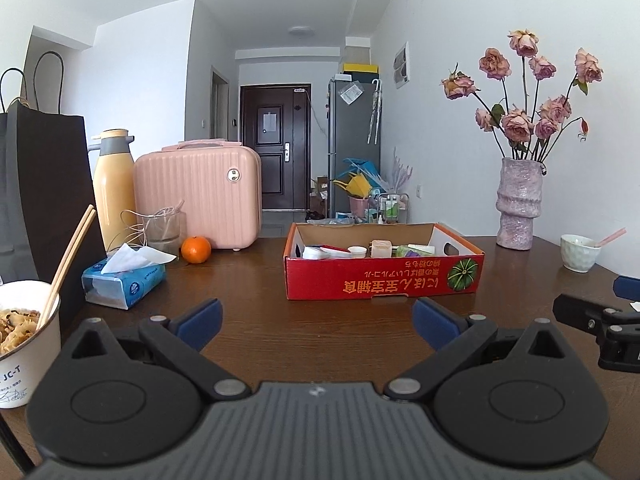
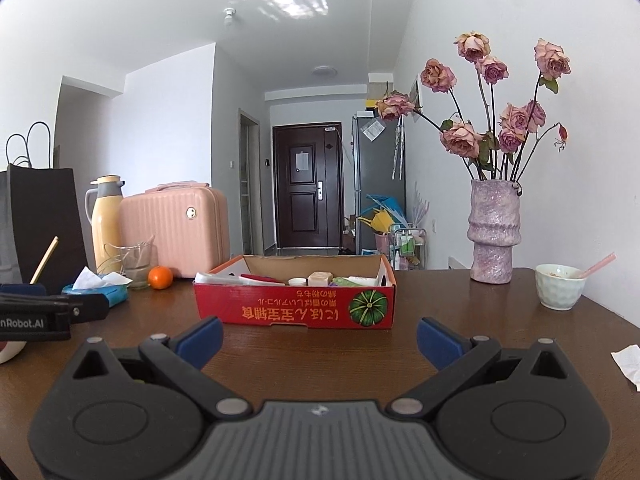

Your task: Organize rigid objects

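Red shallow cardboard box (image 1: 383, 280) of small toiletries, perhaps jars and tubes, sits mid-table (image 1: 320, 320). Left hand-held gripper (image 1: 316, 316) and right hand-held gripper (image 2: 318, 334) hover near it, both spread wide, empty.

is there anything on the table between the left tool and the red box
Nothing visible. The left tool is open and empty, and only bare brown table lies between it and the red cardboard box. The tissue pack and orange sit off to the left, clear of that line.
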`<state>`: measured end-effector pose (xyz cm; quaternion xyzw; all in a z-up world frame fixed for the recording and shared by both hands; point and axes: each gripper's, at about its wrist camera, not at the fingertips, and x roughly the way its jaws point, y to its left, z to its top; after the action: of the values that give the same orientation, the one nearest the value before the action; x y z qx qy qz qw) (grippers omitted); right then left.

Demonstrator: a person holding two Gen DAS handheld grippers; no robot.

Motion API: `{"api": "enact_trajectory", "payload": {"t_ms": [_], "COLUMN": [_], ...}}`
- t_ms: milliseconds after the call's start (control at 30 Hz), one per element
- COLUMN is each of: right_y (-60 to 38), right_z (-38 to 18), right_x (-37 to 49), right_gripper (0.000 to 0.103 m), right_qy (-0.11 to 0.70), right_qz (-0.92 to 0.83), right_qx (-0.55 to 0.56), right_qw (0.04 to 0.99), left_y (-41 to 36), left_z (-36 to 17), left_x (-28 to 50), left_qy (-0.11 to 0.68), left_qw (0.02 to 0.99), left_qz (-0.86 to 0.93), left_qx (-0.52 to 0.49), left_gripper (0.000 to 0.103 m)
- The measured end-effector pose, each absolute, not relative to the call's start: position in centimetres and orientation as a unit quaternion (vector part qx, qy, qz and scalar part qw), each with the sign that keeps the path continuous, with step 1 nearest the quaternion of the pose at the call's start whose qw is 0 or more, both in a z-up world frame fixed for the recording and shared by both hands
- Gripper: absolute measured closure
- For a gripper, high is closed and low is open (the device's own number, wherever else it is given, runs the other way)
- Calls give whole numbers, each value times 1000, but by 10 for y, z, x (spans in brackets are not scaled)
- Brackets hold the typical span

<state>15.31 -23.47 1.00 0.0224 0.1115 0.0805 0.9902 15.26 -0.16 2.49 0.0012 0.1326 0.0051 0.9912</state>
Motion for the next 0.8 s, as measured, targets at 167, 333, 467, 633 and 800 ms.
{"api": "enact_trajectory", "payload": {"t_ms": [167, 333, 467, 633, 800], "right_y": [-235, -235, -235, -235, -235], "right_z": [11, 12, 12, 12, 12], "right_x": [151, 151, 151, 151, 151], "right_gripper": [0, 0, 0, 0, 0], "right_qy": [111, 111, 111, 111, 111], "right_qz": [82, 83, 83, 83, 83], "right_qx": [25, 25, 24, 24, 24], "right_qw": [990, 990, 990, 990, 990], "left_y": [-2, -1, -1, -1, -1], "left_z": [26, 27, 27, 27, 27], "left_x": [149, 147, 147, 147, 146], "left_qy": [129, 128, 127, 127, 125], "left_qw": [992, 992, 992, 992, 992], "left_qz": [3, 3, 2, 3, 3], "left_qx": [1, -1, -1, -1, 0], "left_gripper": [0, 0, 0, 0, 0]}}
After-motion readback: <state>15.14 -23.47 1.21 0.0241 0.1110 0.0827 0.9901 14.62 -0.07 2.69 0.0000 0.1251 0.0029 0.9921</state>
